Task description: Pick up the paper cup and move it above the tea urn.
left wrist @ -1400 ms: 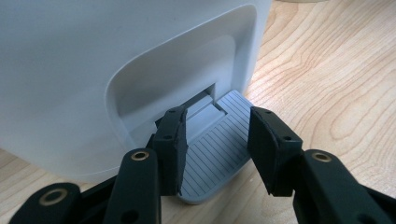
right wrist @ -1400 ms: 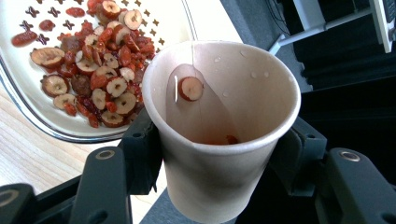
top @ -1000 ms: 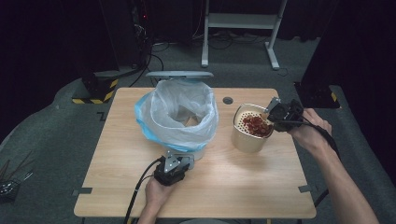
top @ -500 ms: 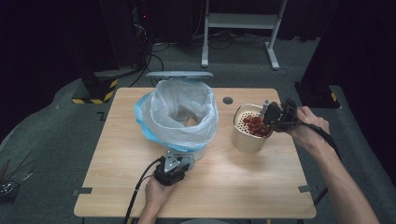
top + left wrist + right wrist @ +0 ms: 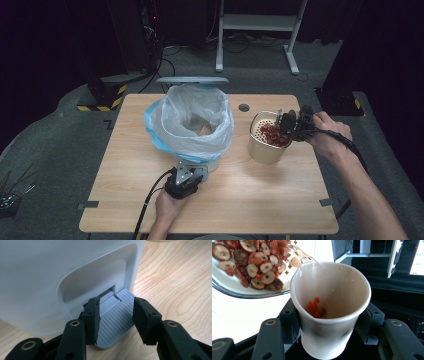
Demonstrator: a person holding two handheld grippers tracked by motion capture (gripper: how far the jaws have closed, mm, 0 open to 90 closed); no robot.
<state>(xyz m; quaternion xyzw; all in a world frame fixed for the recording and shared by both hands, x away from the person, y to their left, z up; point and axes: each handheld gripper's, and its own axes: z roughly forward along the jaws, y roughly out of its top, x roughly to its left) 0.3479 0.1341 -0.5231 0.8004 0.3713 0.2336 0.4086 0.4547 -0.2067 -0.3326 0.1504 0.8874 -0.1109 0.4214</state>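
The right gripper (image 5: pixel 329 322) has its jaws pinching a paper cup (image 5: pixel 332 305), one jaw on each side of the wall. The cup is tilted, its mouth turned away from the jaws toward a strainer (image 5: pixel 249 267) just beyond its lip. A few red berries (image 5: pixel 315 308) cling inside the cup near the lower wall, with water drops on the inner surface. The strainer holds sliced dates (image 5: pixel 252 257) and more red bits. In the high view, this gripper (image 5: pixel 295 122) sits over the rim of a cream pot (image 5: pixel 265 145) that carries the strainer.

The left gripper (image 5: pixel 116 315) has its jaws spread, holding nothing. Between them lies the grey ribbed pedal (image 5: pixel 115 322) of a white bin (image 5: pixel 50 272), the jaw tips flanking the pedal just short of the bin's recess. In the high view, the bin (image 5: pixel 192 125) is lined with a clear bag (image 5: pixel 165 117) and stands on the desk (image 5: pixel 260 200), directly ahead of the left gripper (image 5: pixel 184 182).
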